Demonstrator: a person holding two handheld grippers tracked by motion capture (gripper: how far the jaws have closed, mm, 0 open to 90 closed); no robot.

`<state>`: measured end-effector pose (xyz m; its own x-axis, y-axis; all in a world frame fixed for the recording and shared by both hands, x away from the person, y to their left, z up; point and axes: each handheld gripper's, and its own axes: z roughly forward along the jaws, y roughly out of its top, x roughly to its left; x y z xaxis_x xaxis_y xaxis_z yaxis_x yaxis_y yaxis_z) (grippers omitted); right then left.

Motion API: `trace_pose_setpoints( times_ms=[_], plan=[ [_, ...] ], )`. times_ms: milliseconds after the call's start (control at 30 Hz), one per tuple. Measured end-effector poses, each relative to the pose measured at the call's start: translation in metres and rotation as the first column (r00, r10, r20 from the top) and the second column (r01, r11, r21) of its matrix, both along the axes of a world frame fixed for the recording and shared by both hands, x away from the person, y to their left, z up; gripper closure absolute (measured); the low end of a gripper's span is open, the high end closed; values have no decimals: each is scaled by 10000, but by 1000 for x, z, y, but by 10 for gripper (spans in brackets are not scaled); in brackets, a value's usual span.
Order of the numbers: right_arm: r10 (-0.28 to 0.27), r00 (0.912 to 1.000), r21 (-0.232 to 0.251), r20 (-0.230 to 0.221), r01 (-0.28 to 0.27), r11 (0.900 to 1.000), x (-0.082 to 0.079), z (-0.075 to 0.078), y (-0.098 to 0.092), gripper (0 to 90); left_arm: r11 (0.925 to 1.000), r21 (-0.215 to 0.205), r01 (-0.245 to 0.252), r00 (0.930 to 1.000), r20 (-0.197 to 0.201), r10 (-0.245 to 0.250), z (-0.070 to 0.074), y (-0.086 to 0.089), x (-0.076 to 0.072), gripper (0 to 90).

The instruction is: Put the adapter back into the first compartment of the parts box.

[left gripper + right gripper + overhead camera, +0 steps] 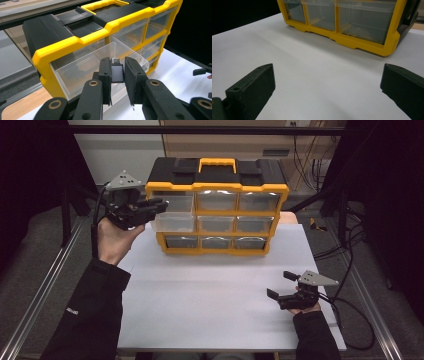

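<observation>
Nearest the person, the right hand (306, 307) lay low on the white table top (210, 295) at its right side, sleeve entering from the bottom edge. The right gripper (281, 285) it held pointed left and slightly away, its jaws spread wide with nothing between them. In the right gripper view the two black jaws stood far apart at the lower corners, bare white surface between them, and only the bottom row of drawers was in frame, their contents too dim to make out.

Farther off, the left forearm in its dark sleeve rose from the lower left, and the left hand (114, 239) was lifted well above the table with the wrist bent so that the left gripper (161, 206) aimed rightward at the upper left corner of the cabinet. Its jaws were drawn narrow, pinching a small black USB adapter with a metal plug end (117, 72), which stood upright between the pads just over the pulled-out clear plastic drawer (100, 67) in the left column. The adapter's lower part was hidden by the jaws.

At the back of the table stood the yellow-framed black plastic organiser cabinet with nine clear drawers and a yellow carry handle (217, 187). Whether the open drawer held anything could not be told through its glare.
</observation>
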<state>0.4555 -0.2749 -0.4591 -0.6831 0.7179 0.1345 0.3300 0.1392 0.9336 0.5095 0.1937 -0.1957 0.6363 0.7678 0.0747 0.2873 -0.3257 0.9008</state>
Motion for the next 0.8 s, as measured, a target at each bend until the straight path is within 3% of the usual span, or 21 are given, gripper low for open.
trace_pose_setpoints(
  times_ms=[800],
  plan=[
    [-1, 10000, -7, 1, 1, 10000, 0, 0, 0, 2, 9991, 272, -329, 9993, -193, 334, -4, -3, 22, 753]
  ],
)
